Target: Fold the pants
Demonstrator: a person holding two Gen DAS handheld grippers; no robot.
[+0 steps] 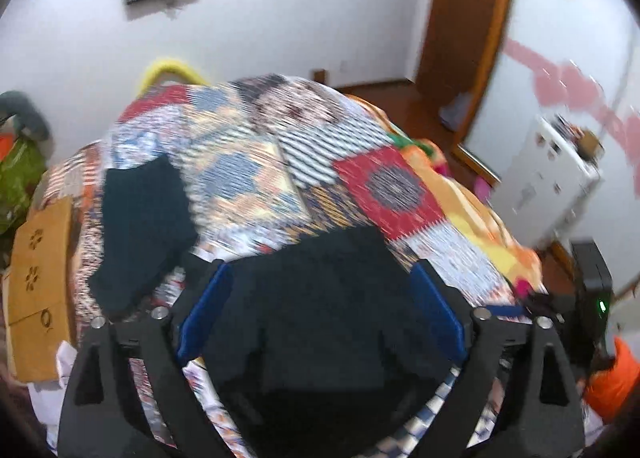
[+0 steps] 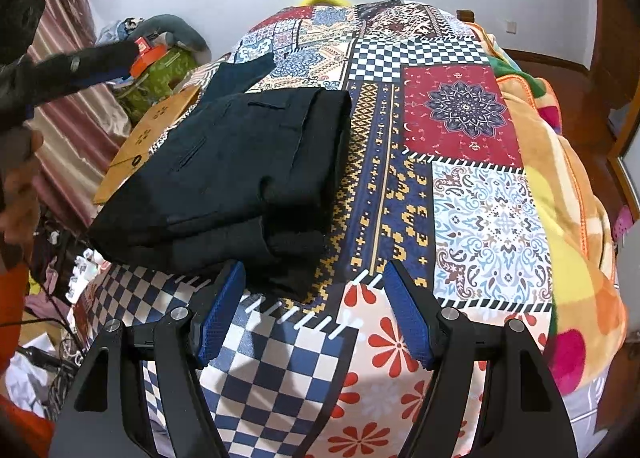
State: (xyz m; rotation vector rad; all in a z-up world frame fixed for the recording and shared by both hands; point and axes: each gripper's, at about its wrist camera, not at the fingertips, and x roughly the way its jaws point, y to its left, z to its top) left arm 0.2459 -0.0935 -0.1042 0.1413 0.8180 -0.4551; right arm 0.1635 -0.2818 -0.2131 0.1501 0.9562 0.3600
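The dark navy pants (image 2: 236,174) lie folded in a thick stack on the patchwork bedspread (image 2: 460,114), with one leg end (image 2: 244,72) sticking out at the far side. My right gripper (image 2: 314,278) is open and empty, just in front of the stack's near edge. In the blurred left wrist view the pants (image 1: 320,322) fill the space between the blue pads of my left gripper (image 1: 320,278), which is open above them; the leg end (image 1: 144,226) lies to the left.
A brown cardboard folder (image 2: 148,138) lies at the bed's left edge beside the pants. An orange blanket (image 2: 560,186) is bunched along the right side. Clutter and a curtain (image 2: 68,106) stand left of the bed. The other gripper (image 1: 592,298) shows at right.
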